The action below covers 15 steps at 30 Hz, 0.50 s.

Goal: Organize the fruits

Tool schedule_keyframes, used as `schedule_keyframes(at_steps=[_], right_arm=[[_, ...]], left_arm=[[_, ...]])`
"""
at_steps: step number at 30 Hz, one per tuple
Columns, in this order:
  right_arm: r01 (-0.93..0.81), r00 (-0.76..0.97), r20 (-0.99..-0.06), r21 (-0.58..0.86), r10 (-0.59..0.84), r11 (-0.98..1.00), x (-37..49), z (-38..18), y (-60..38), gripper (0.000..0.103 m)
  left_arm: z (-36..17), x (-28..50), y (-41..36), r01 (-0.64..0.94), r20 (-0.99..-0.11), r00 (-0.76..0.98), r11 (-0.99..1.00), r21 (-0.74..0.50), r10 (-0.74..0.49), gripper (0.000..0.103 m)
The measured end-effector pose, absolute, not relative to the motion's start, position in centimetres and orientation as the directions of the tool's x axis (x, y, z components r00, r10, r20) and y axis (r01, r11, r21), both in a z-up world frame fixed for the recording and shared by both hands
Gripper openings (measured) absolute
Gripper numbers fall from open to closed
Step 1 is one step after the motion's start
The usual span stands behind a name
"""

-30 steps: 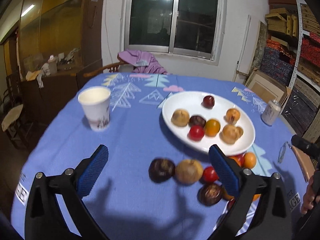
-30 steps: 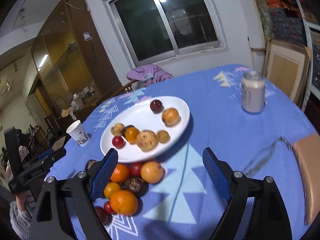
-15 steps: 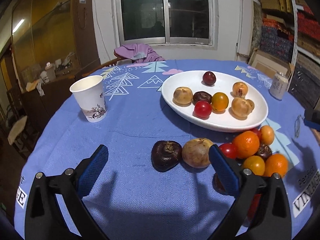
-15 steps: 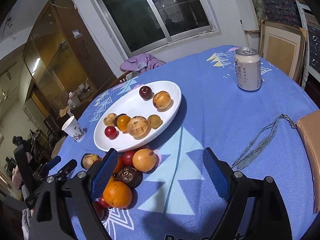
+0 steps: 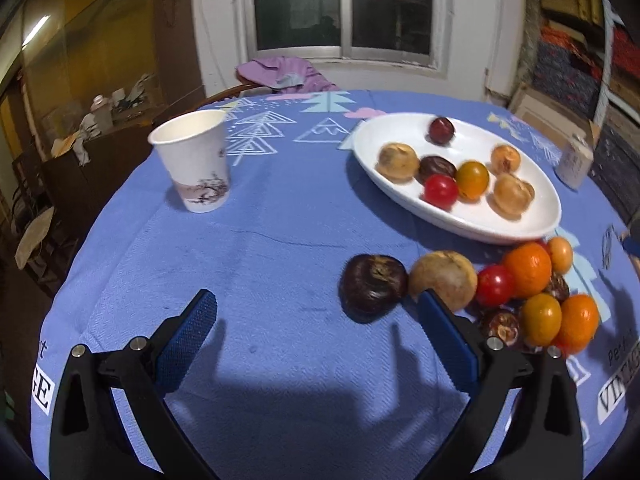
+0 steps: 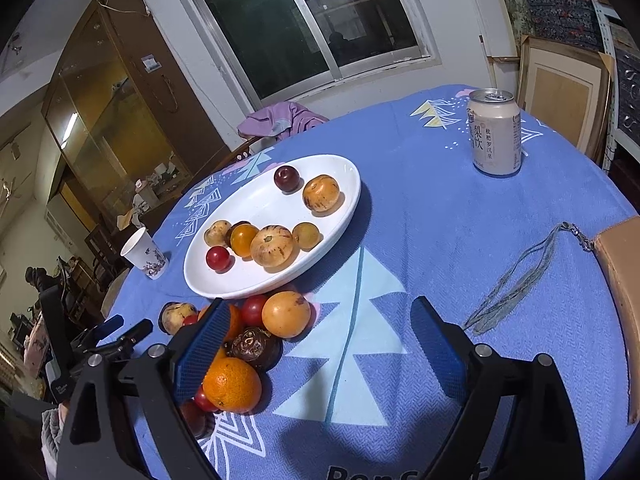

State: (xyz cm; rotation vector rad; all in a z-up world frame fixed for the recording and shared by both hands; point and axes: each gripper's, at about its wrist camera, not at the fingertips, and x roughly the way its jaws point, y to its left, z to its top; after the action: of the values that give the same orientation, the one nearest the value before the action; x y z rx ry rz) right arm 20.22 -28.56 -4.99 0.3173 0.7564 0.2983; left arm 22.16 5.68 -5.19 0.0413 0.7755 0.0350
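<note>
Blue cloth with pale tree prints covers a round table [image 5: 260, 248] under a dark window, with a purple garment draped on a chair behind it. Toward the far right side sits a white oval plate [image 5: 472, 224] already bearing eight small fruits, which suggests it is the collecting place. A loose heap of fruit waits on the cloth just in front of the plate: a dark wrinkled fruit [image 5: 373, 289] at its left end, touching a tan round fruit [image 5: 444, 279], then red and orange ones bunched close.

Left gripper [image 5: 316, 322] is tilted down over the cloth, jaws wide apart and empty, its right finger just in front of the tan fruit, probably lining up on the dark one. Right gripper [image 6: 318, 330] is also empty, jaws spreading wider, its left finger standing over the heap beside an orange [image 6: 232, 385]. A paper cup [image 5: 194, 164] and a drink can [image 6: 495, 137] stand well clear, out of the way.
</note>
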Motion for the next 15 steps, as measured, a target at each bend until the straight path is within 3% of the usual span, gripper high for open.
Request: schedule_keyframes(at_steps=[4, 15], right_arm=[[-0.154, 0.687, -0.62, 0.383, 0.378, 0.911, 20.1, -5.0, -28.5, 0.092], [-0.156, 0.684, -0.624, 0.381, 0.378, 0.911, 20.1, -5.0, -28.2, 0.092]], left_arm=[[-5.8, 22.2, 4.4, 0.016, -0.703, 0.708, 0.993, 0.119, 0.072, 0.099], [-6.9, 24.4, 5.2, 0.002, -0.758, 0.65, 0.997, 0.071, 0.053, 0.099]])
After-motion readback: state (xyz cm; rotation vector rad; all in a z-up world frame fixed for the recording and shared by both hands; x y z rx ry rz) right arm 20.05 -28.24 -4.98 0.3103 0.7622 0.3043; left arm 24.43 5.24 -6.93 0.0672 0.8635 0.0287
